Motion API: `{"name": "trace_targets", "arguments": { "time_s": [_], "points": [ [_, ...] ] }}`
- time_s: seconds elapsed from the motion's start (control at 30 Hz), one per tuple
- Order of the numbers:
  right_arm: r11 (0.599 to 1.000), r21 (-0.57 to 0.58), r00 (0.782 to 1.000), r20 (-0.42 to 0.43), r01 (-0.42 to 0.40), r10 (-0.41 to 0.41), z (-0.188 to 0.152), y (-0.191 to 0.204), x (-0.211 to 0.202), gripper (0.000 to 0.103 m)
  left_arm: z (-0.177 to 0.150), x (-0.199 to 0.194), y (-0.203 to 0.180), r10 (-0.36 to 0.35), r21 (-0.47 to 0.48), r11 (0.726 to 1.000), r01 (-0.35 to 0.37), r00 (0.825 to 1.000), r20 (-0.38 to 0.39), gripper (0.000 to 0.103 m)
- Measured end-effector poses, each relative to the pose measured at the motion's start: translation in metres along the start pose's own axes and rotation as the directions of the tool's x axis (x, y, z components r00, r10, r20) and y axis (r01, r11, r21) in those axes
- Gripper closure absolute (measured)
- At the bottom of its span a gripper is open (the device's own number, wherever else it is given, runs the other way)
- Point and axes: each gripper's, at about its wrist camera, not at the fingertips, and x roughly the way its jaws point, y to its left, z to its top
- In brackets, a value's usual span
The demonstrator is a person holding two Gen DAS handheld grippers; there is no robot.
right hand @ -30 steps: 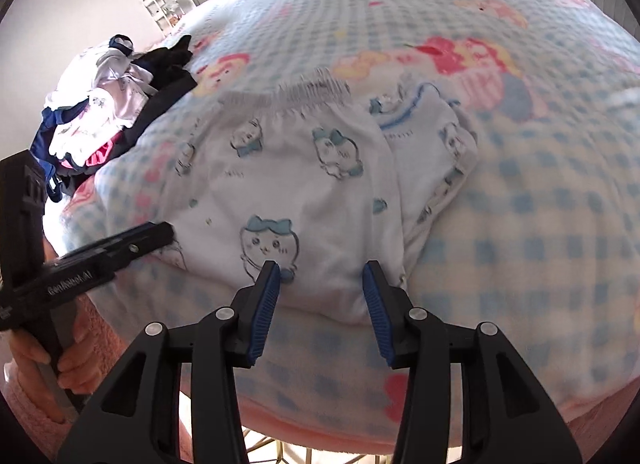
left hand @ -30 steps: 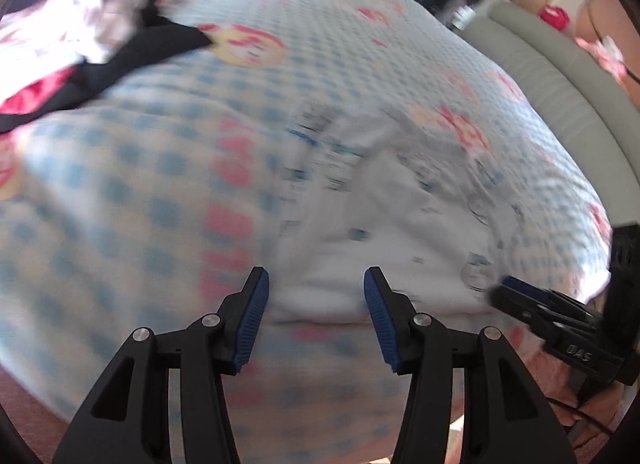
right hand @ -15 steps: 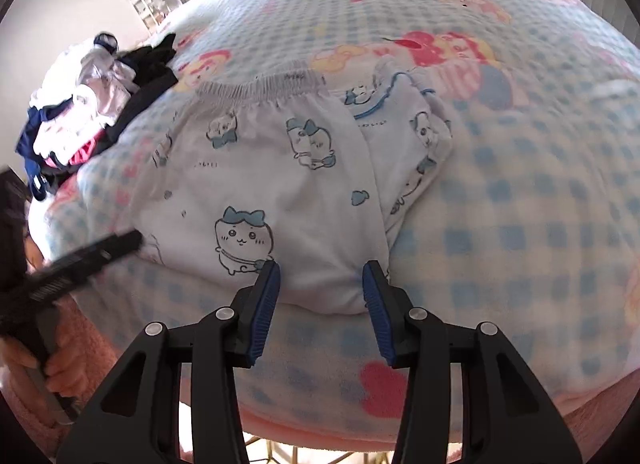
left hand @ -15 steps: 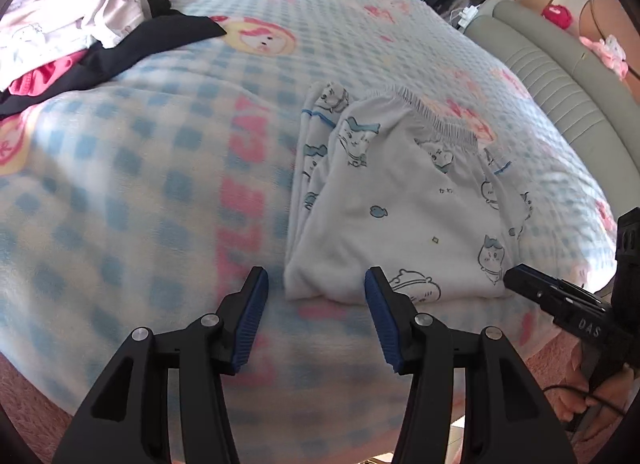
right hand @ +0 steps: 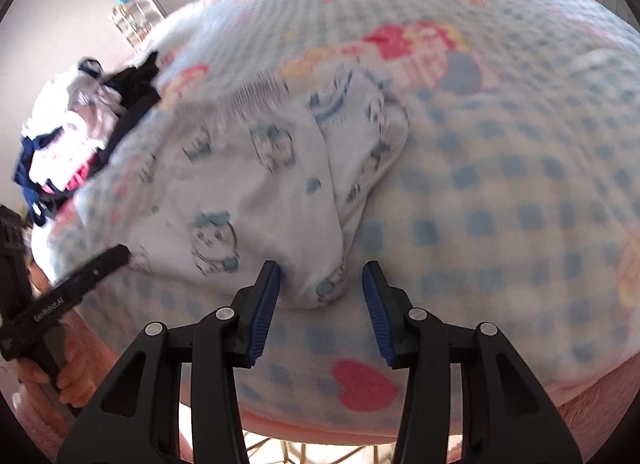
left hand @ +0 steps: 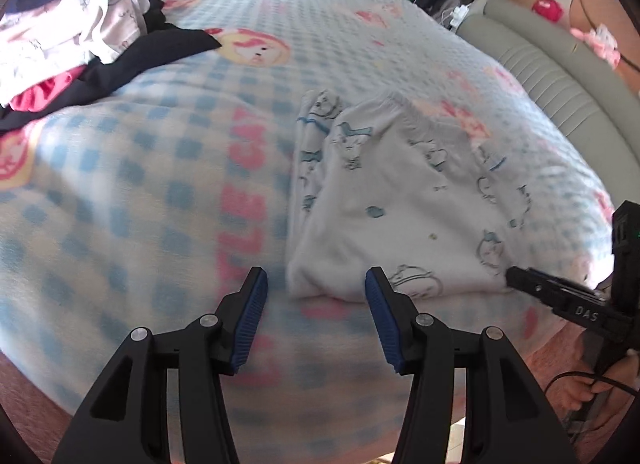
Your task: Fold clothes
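Since a moment ago both views have slid sideways along the folded white shorts [left hand: 400, 200], left gripper [left hand: 316, 304] and right gripper [right hand: 320, 296] both released (unfolded pile [left hand: 80, 36] upper left).

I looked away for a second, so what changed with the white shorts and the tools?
The right tool slid along the near hem to the corner of the white shorts; its jaws have just been opening, with that corner between them, not gripped. Nothing was grabbed or dropped. The left tool stayed open at the other corner; the shorts stayed folded on the checked blanket.
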Motion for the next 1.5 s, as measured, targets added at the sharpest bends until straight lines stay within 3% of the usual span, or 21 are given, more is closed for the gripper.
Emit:
{"name": "trace_targets", "arguments": {
  "time_s": [0.07, 0.13, 0.3, 0.43, 0.53, 0.67, 0.83, 0.97, 1.17, 1.23, 1.3, 1.4, 1.5],
  "points": [
    [1.000, -0.005, 1.000, 0.002, 0.005, -0.005, -0.002, -0.003, -0.001, 0.059, 0.001, -0.005, 0.007, 0.039, -0.020, 0.999, -0.039, 0.999, 0.028, 0.050],
    [1.000, 0.004, 1.000, 0.009, 0.015, -0.015, -0.001, -0.007, -0.004, 0.059, -0.001, -0.009, 0.016, 0.027, -0.056, 0.998, -0.025, 0.999, 0.037, 0.050],
    [0.999, 0.021, 0.998, 0.050, 0.040, -0.041, 0.001, -0.010, -0.014, 0.059, -0.002, -0.014, 0.017, -0.024, -0.065, 0.998, 0.028, 0.997, 0.068, 0.050],
    [0.999, 0.012, 0.996, 0.090, -0.032, 0.031, 0.001, -0.005, -0.019, 0.057, -0.002, -0.011, 0.003, -0.091, -0.020, 0.996, 0.092, 0.994, 0.056, 0.049],
    [0.997, 0.027, 0.994, 0.084, -0.079, 0.076, -0.002, -0.006, -0.014, 0.057, -0.004, 0.000, -0.006, -0.001, 0.024, 1.000, 0.001, 1.000, 0.011, 0.048],
    [0.995, 0.091, 0.999, 0.031, -0.037, 0.034, -0.006, -0.021, -0.002, 0.059, -0.004, -0.007, 0.009, 0.020, -0.036, 0.999, -0.019, 0.999, 0.029, 0.048],
    [0.994, 0.102, 0.996, 0.075, 0.046, -0.054, -0.007, -0.023, -0.014, 0.057, -0.006, -0.017, 0.026, -0.015, -0.116, 0.993, 0.021, 0.998, 0.058, 0.048],
    [0.996, 0.089, 0.996, 0.088, -0.011, 0.003, -0.010, -0.016, -0.019, 0.057, -0.008, -0.014, 0.016, -0.054, -0.066, 0.996, 0.056, 0.998, 0.045, 0.048],
    [0.995, 0.077, 0.998, 0.039, 0.056, -0.059, -0.013, -0.015, -0.004, 0.057, -0.002, -0.014, 0.017, -0.016, -0.073, 0.997, 0.020, 0.998, 0.055, 0.048],
    [0.994, 0.076, 0.995, 0.054, 0.076, -0.080, -0.013, -0.017, -0.011, 0.057, 0.003, -0.020, 0.019, -0.055, -0.094, 0.994, 0.063, 0.995, 0.088, 0.048],
    [0.991, 0.093, 0.991, 0.085, 0.096, -0.104, -0.010, -0.018, -0.020, 0.057, 0.010, -0.025, 0.012, -0.146, -0.081, 0.984, 0.157, 0.981, 0.124, 0.048],
    [0.995, 0.082, 0.991, 0.111, 0.060, -0.069, 0.000, -0.014, -0.027, 0.057, 0.019, -0.011, -0.013, -0.099, -0.005, 0.995, 0.100, 0.990, 0.101, 0.048],
    [0.996, 0.039, 0.993, 0.079, 0.084, -0.087, 0.000, -0.005, -0.015, 0.057, 0.021, 0.014, -0.026, -0.006, 0.044, 0.999, 0.004, 0.999, 0.039, 0.048]
  ]
}}
